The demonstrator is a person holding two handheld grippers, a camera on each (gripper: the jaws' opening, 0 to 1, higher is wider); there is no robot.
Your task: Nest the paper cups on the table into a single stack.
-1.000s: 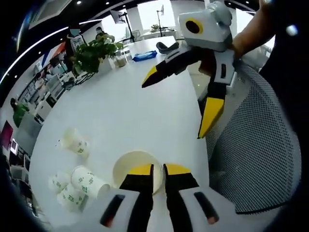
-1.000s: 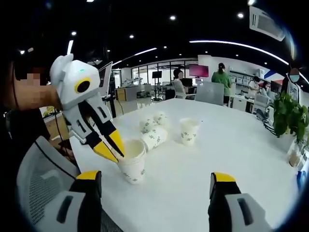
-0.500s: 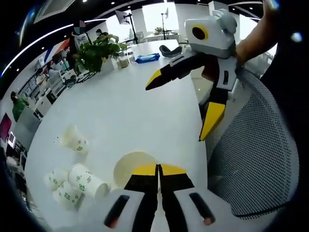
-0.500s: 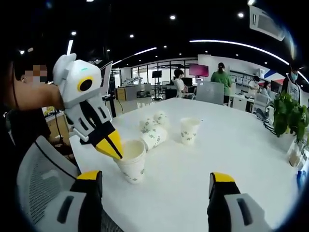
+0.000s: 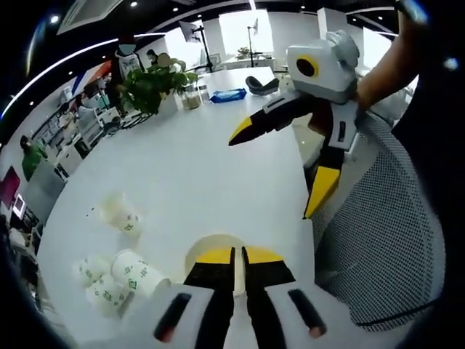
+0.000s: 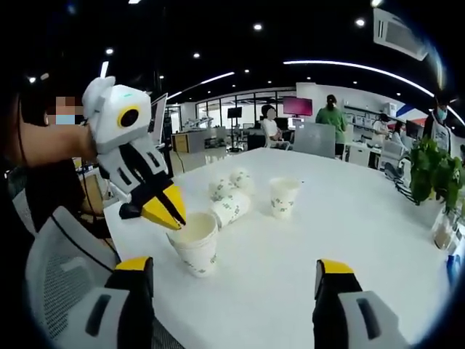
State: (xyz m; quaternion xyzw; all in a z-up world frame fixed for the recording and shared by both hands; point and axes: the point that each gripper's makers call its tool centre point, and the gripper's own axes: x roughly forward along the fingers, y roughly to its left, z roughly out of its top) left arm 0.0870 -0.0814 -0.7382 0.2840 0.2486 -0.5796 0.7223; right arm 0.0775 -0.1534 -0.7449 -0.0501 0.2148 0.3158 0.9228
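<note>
Two grippers work over the round white table [image 6: 349, 240]. The left gripper [image 6: 168, 211], white-bodied with yellow-tipped black jaws, has its jaws pressed together on the rim of an upright white paper cup with green print [image 6: 193, 246], which stands near the table's edge closest to the grey mesh office chair [image 5: 385, 240]. In the left gripper view the same gripper [image 5: 238, 256] shows its two yellow pads nearly touching, with the cup's rim [image 5: 205, 243] pinched between them. The right gripper [image 6: 236, 280] has its jaws spread wide, with bare tabletop between them; in the left gripper view it [image 5: 280, 166] hangs above the table beside the chair, jaws well apart.

Farther onto the table from the held cup lies a cluster of tipped-over white paper cups [image 6: 229, 196], touching one another; in the left gripper view they [image 5: 116, 280] lie on their sides just beside the held cup. A single upright paper cup [image 6: 282, 197] stands on the table a little apart from that cluster. A leafy green potted plant [image 5: 152, 83] stands at the far side of the table, with a flat blue packet [image 5: 227, 95] near it. A person in a green top [image 6: 333, 120] stands beyond the table.
</note>
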